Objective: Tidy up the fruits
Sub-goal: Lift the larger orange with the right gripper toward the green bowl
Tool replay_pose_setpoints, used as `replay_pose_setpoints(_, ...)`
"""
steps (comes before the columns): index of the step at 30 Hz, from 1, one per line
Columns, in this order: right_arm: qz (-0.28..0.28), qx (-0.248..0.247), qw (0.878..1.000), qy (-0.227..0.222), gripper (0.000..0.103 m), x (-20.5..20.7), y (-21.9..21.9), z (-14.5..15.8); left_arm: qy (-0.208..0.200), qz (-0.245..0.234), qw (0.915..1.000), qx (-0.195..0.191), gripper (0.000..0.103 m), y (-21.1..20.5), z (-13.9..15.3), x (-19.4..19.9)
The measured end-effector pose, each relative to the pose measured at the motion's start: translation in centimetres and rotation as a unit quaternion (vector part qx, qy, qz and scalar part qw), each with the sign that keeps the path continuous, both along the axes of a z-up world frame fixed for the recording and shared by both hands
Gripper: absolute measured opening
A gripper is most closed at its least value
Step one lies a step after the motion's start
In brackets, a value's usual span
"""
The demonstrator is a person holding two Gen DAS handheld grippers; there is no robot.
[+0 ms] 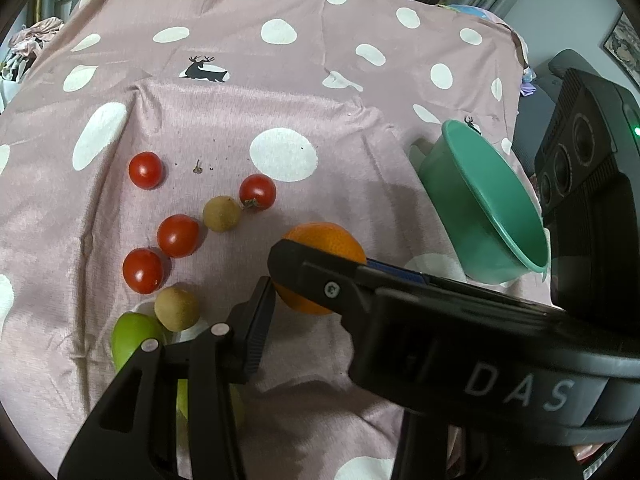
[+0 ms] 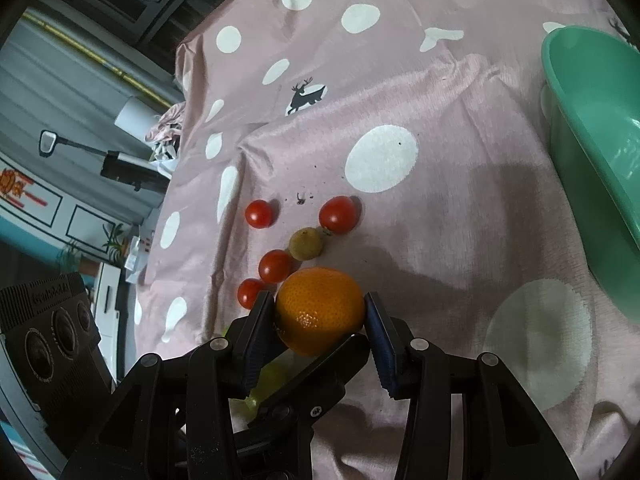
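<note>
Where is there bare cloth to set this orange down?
Bare cloth lies between the tomato and the green bowl. Left of the orange, tomatoes and small brown fruits crowd together.

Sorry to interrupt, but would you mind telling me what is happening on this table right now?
A person is sorting fruit with two handheld grippers. The right gripper is shut on an orange just above the pink dotted cloth. The left gripper's state is unclear. Four cherry tomatoes, two small brown fruits and a green fruit lie on the cloth. The green bowl shows no fruit inside.
</note>
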State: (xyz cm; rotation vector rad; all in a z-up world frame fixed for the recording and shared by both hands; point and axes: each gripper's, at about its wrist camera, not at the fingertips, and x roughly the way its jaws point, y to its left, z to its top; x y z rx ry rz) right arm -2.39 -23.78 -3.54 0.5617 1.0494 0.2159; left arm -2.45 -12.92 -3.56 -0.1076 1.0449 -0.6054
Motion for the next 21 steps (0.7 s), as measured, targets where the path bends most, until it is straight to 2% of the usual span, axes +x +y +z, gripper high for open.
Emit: replay_pose_setpoints(21,-0.002,-0.006,1.000,-0.011,0.049,-0.33,0.27,0.68,-0.012,-0.001,0.9999,-0.002,0.044,-0.02,0.74,-0.54)
